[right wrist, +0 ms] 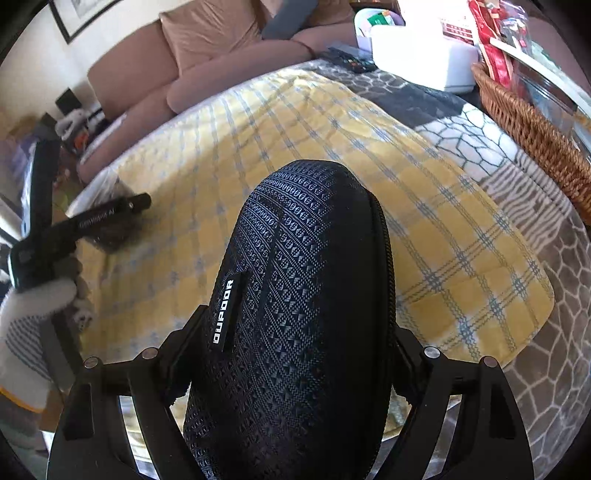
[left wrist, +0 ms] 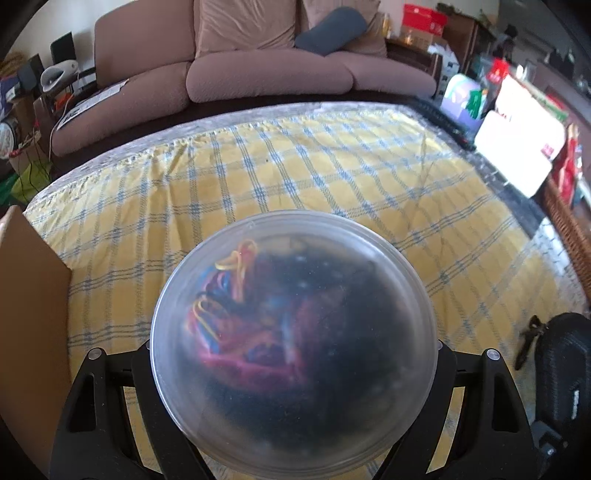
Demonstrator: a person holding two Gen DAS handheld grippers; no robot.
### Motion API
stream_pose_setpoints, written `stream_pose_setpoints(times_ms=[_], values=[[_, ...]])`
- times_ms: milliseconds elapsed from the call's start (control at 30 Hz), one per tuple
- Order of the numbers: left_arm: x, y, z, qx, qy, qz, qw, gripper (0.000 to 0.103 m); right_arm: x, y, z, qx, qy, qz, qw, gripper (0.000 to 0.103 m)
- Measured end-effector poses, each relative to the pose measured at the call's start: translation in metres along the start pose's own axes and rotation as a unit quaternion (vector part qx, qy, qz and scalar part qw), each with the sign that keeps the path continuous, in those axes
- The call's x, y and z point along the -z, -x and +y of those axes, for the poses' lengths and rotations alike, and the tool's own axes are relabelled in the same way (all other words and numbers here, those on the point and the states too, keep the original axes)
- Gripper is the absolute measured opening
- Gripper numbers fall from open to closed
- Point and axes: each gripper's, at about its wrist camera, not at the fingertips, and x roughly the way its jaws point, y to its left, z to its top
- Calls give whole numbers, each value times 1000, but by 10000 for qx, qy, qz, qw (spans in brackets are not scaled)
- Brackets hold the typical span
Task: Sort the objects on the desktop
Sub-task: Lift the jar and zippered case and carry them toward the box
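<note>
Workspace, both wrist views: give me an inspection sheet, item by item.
Surface: yellow plaid cloth over a grey patterned cover.
Job's things: clear round container with coloured bands inside; black zip case labelled OUPOOR.
Clutter: wicker basket with packets, white box, remote, cardboard box at the table's left edge.
Grippers: left gripper shut on the clear round container; right gripper shut on the black zip case. Both items look lifted off the cloth.
Cables: a thin cord near the sofa's left end.
Surroundings: brown sofa, grey cushion, framed picture.
</note>
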Motion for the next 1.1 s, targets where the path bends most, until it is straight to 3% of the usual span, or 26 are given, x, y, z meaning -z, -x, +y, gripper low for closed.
stream_pose_setpoints(times_ms=[300, 433, 833, 1100], values=[[2, 73, 22, 173, -105, -164, 9997, 82, -11, 33, 50, -598, 252, -371, 9972, 86], [8, 113, 45, 160, -151, -194, 9996, 82, -12, 40, 82, -772, 476, -335, 9953, 86], [33, 230, 175, -193, 358, -470, 9981, 82, -14, 87, 190, -1253, 990, -404, 9863, 86], [69, 245, 261, -471, 855, -322, 9947, 82, -8, 73, 280, -1557, 1382, -184, 9779, 86]])
